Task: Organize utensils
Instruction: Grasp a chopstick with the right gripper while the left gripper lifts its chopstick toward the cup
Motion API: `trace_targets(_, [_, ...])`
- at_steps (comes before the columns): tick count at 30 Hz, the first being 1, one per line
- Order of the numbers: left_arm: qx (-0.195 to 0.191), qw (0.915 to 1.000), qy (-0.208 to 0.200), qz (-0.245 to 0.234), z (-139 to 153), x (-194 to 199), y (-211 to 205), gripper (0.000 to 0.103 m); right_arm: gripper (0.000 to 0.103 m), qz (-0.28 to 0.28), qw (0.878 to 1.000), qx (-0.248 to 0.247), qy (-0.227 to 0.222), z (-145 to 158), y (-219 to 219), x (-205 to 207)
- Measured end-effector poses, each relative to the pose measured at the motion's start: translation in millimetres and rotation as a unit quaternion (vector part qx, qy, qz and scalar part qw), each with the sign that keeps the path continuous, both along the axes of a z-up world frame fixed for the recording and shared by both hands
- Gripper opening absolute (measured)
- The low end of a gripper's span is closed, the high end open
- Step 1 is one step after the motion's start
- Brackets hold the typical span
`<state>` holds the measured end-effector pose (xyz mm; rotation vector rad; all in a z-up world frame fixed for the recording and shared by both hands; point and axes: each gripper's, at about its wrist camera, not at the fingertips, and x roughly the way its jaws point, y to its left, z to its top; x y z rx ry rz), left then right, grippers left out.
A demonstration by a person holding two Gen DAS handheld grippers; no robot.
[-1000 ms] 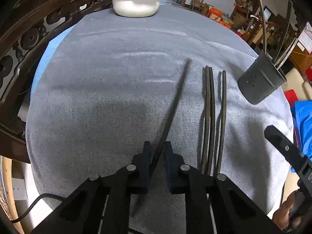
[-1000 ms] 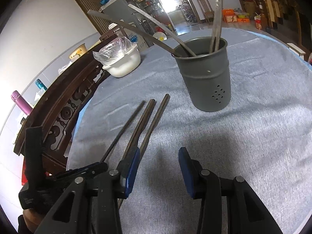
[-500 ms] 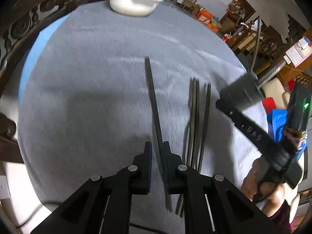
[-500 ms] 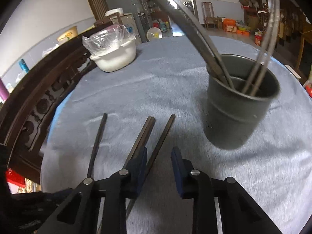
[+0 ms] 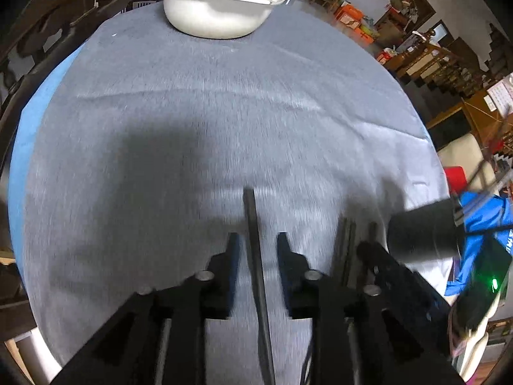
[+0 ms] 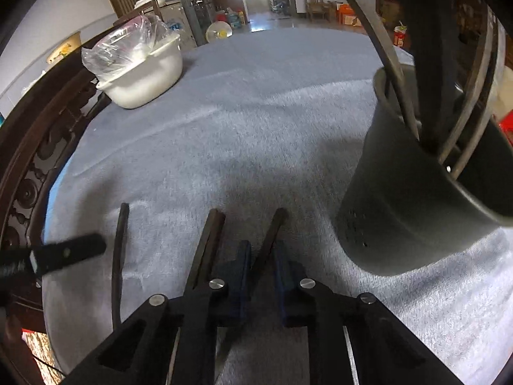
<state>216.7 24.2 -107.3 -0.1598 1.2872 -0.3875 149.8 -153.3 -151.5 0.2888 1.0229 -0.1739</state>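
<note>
Since the earlier frame: left claw released its single chopstick; jaws opening, stick lying loose between them on the grey-clothed surface. Right claw shifted onto the rightmost chopstick of the group; jaws closing around it, pads not visibly pressing yet. Paired chopsticks lie just left of it. Grey utensil holder, upright, near right, containing several chopsticks. White bowl with plastic bag, far edge.
</note>
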Motion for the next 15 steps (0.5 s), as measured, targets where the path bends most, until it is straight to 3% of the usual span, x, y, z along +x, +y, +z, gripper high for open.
trace_targets(6, [0.013,0.9994,0.031,0.006,-18,18,-17,0.028,0.01,0.009,1.0,-0.01,-0.006,-1,3,6])
trace_targets(8, [0.022,0.9995,0.021,-0.001,-20,20,-24,0.022,0.007,0.015,1.0,-0.009,-0.011,-1,5,7])
trace_targets(9, [0.022,0.9995,0.024,-0.004,-22,21,-24,0.009,0.007,0.019,1.0,-0.007,-0.016,0,5,5])
trace_targets(11, [0.019,0.9994,0.027,-0.003,-23,19,-25,0.007,0.007,0.023,0.999,-0.005,-0.024,2,6,1])
trace_targets(15, [0.021,0.9998,-0.006,-0.001,-7,9,-23,0.007,0.007,0.038,0.998,-0.005,-0.057,18,6,-15])
